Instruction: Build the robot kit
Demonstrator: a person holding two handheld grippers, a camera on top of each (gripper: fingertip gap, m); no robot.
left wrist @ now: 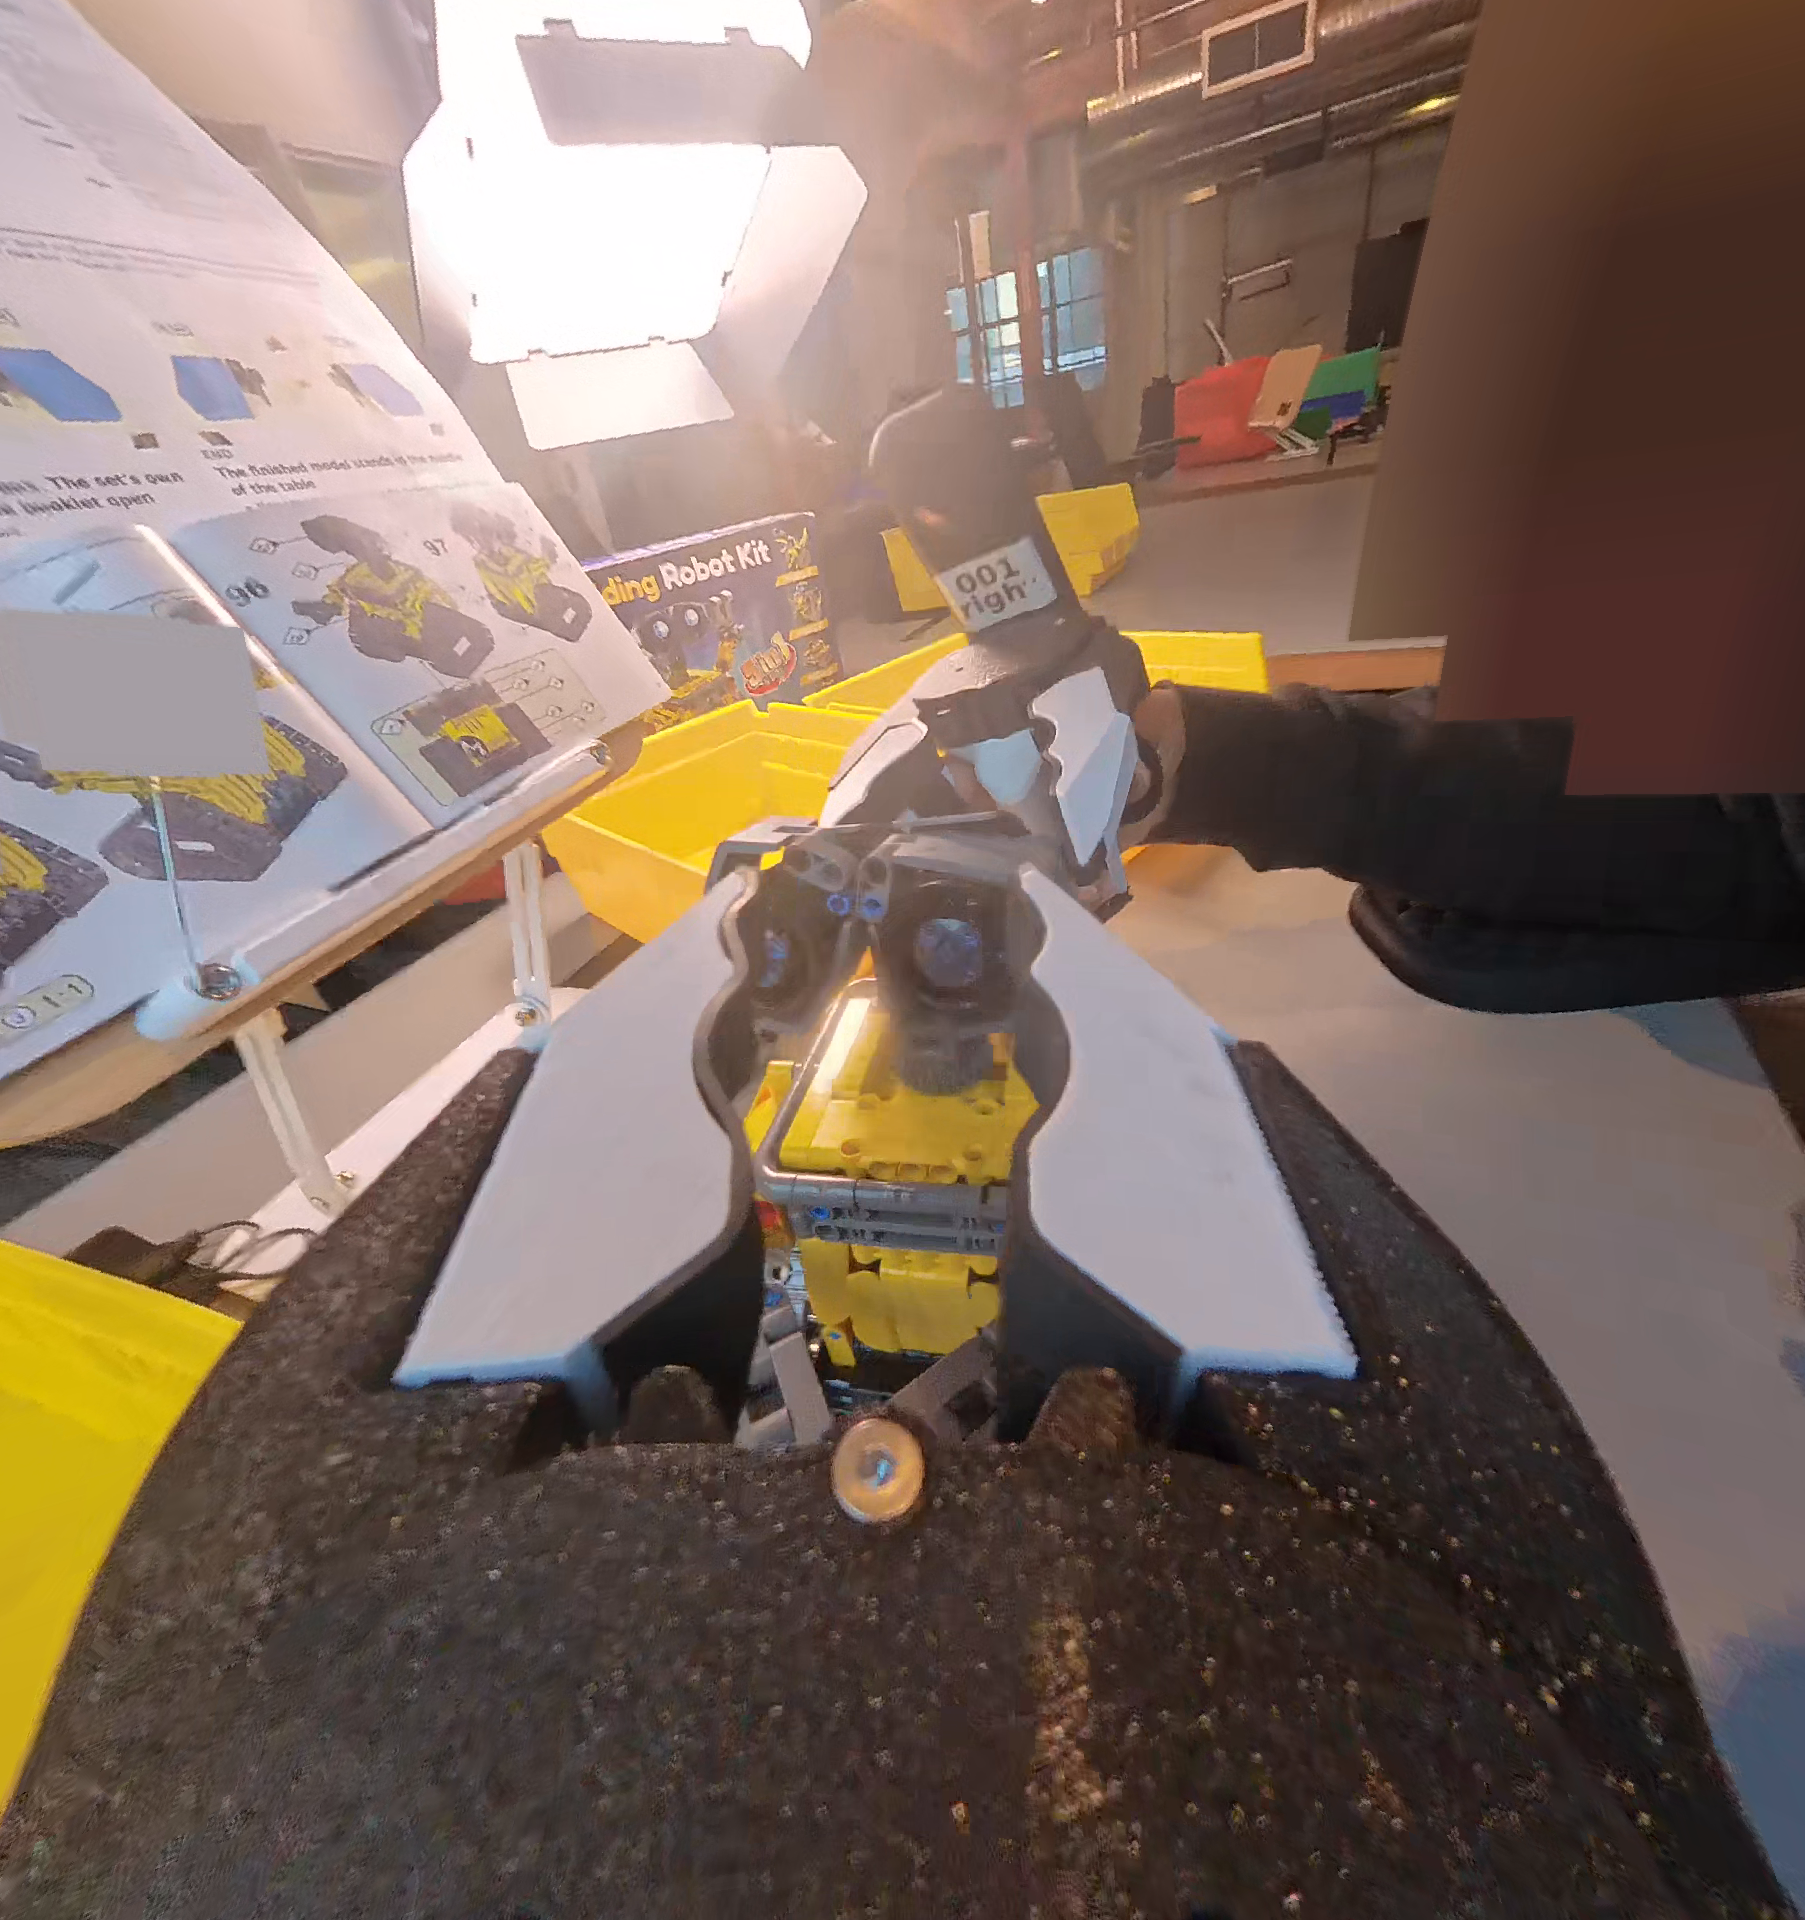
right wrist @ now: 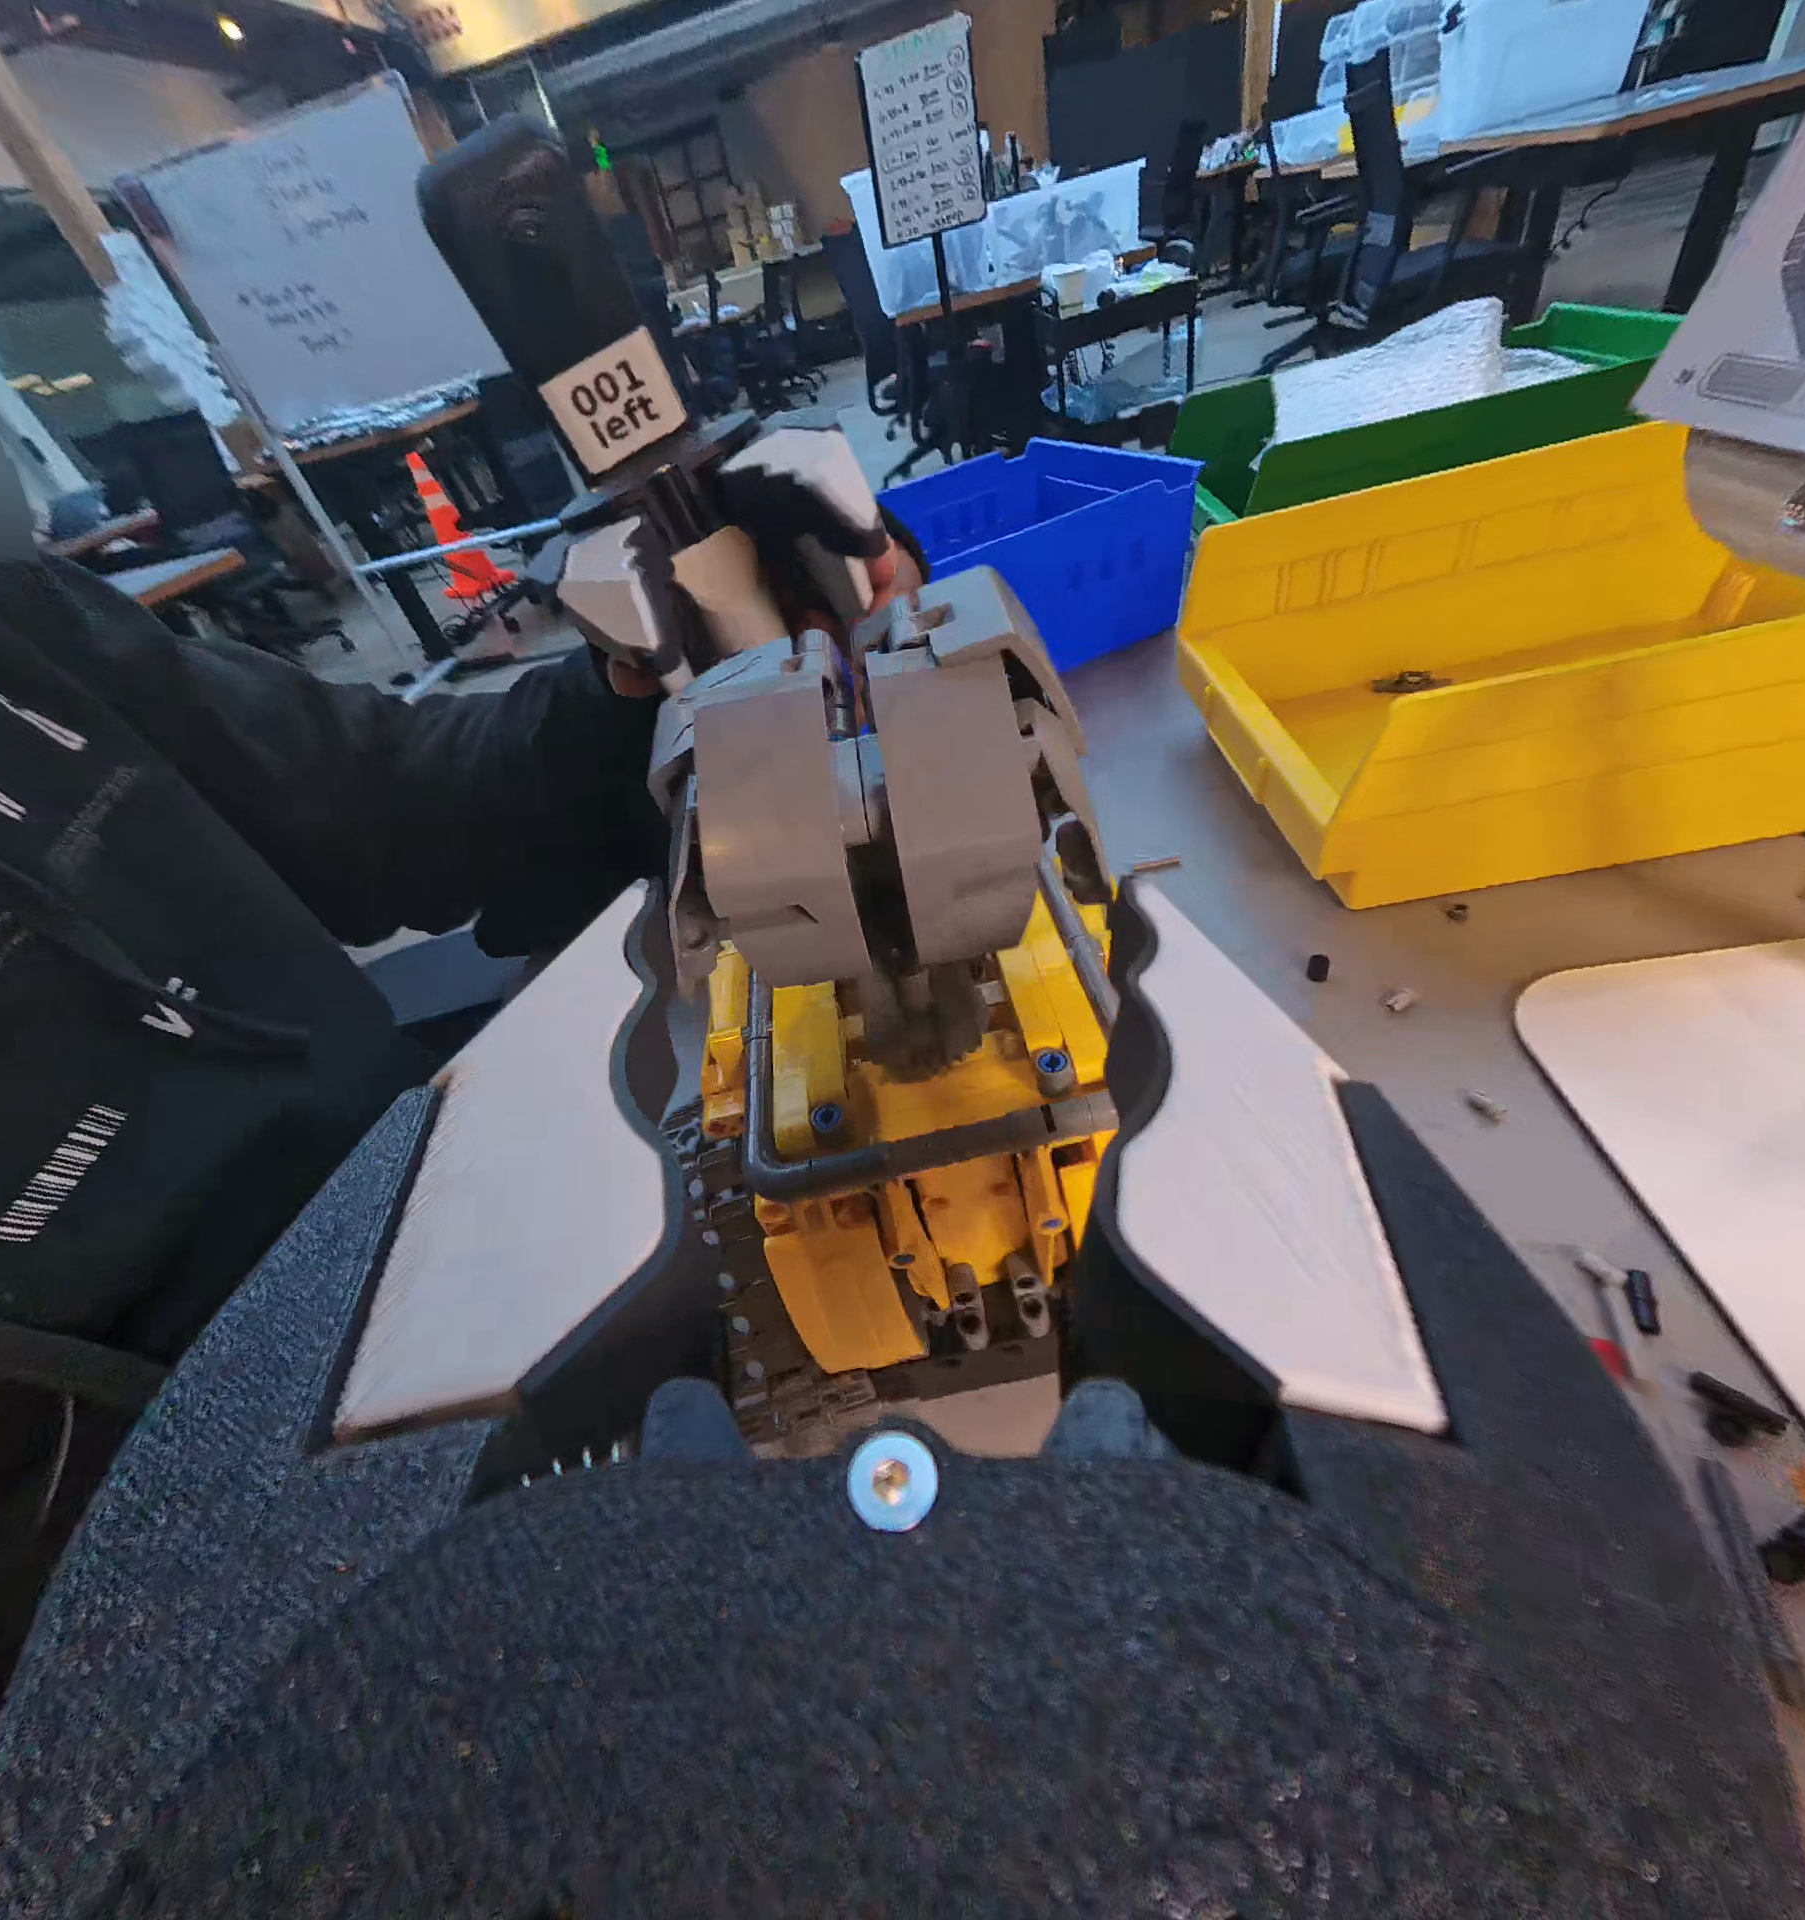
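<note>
— While your left gripper [left wrist: 882, 997] faces the model [left wrist: 893, 1132] from one side, where do its fingers sit?

— You have them spread to either side of the yellow-and-grey brick robot, flanking its head and body. I cannot tell whether the pads actually press it; the gap looks about as wide as the model, so you may be steadying it rather than clamping.

— And your right gripper [right wrist: 882, 997]?

— Same arrangement from the opposite side: fingers apart, the model [right wrist: 877, 1091] between them, its grey rounded head plates just beyond the tips. Contact is again unclear. With the two tools facing each other across the build, you seem to be bracing it from both ends so it stays upright on the table [right wrist: 1345, 1039].

— What lies around you?

— An open instruction booklet [left wrist: 254, 644] leans on a stand at your left, tilted toward you, likely so you can read it while working. The kit box [left wrist: 721, 613] stands behind a yellow bin [left wrist: 669, 800]. On your right side, another yellow bin [right wrist: 1500, 748], a blue one [right wrist: 1054, 540] and a green one [right wrist: 1397, 436] stand near, loose small parts [right wrist: 1397, 997] lie scattered on the table, and a white mat [right wrist: 1708, 1143] sits close by.
</note>
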